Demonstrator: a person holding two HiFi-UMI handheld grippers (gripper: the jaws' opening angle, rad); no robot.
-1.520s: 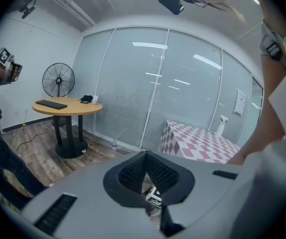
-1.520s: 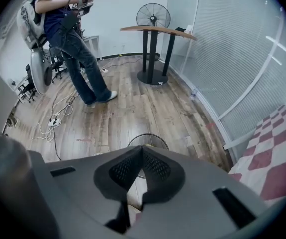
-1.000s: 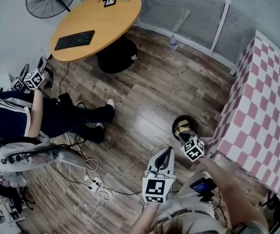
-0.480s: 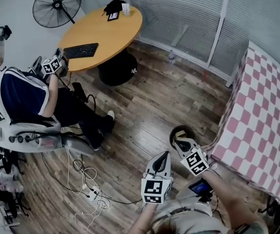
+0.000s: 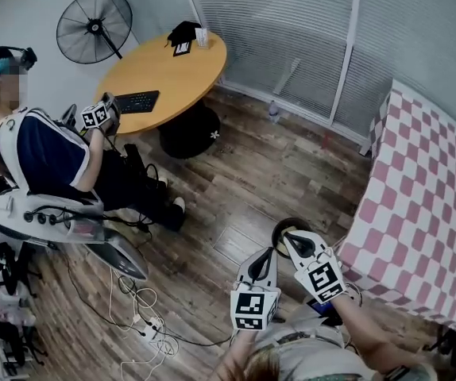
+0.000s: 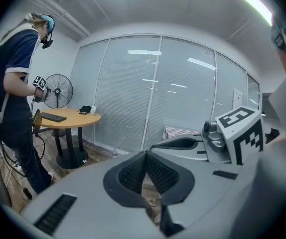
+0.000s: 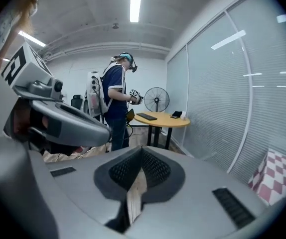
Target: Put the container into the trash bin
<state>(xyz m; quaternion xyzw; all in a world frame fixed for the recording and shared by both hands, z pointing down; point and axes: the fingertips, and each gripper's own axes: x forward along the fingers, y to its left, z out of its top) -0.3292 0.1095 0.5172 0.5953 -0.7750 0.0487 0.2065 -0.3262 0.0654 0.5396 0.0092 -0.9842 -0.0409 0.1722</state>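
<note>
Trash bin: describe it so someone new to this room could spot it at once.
In the head view, find the pink-and-white checked tablecloth on the right. On the wooden floor by its lower left corner stands the trash bin, just ahead of the right claw. It is small, round, dark and open-topped, the only container on the floor there.

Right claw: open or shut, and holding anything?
Shut, empty: the right claw shows its pads meeting at the tips, only wooden floor visible beneath them.
</note>
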